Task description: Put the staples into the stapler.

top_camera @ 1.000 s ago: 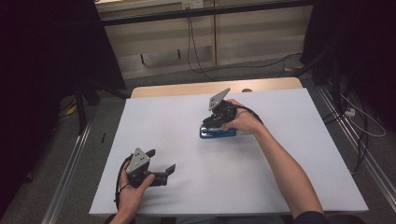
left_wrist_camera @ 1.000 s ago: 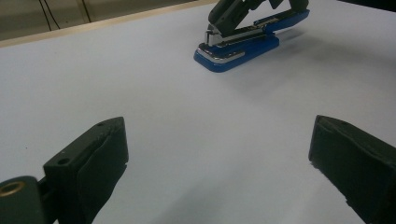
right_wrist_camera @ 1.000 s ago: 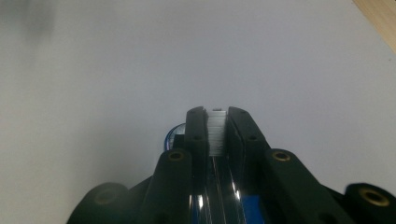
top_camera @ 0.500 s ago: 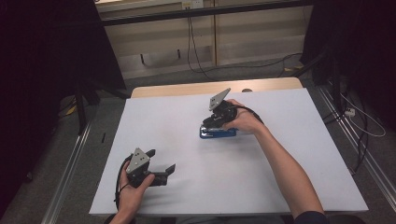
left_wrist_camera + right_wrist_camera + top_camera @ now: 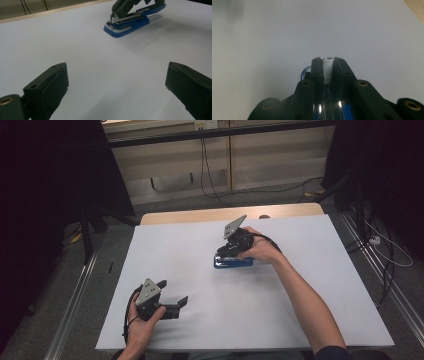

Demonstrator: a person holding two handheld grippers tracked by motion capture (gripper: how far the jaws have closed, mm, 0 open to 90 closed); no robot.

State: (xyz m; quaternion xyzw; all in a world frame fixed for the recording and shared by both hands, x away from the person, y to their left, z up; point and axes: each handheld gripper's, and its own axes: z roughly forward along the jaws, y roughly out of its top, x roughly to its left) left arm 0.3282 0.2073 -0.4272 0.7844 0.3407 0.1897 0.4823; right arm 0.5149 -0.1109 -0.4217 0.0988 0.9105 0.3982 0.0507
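Note:
A blue stapler (image 5: pixel 234 264) (image 5: pixel 127 25) lies near the middle of the white table (image 5: pixel 300 290), its silver staple channel showing above the blue base. My right gripper (image 5: pixel 228 252) (image 5: pixel 328 60) comes down on it from above, shut on the stapler's narrow silver upper part (image 5: pixel 327 71), one jaw on each side. A sliver of the blue body (image 5: pixel 305 71) peeks out on the left under the jaws. My left gripper (image 5: pixel 172 292) (image 5: pixel 117 71) rests at the front left of the table, open with nothing between its fingers, pointing toward the stapler.
A wooden table edge (image 5: pixel 225 214) runs along the back. Metal rails (image 5: pixel 75 295) flank the table on both sides. Cables (image 5: pixel 380 245) trail over the floor at the right and behind. Dark curtains hang at the left and right.

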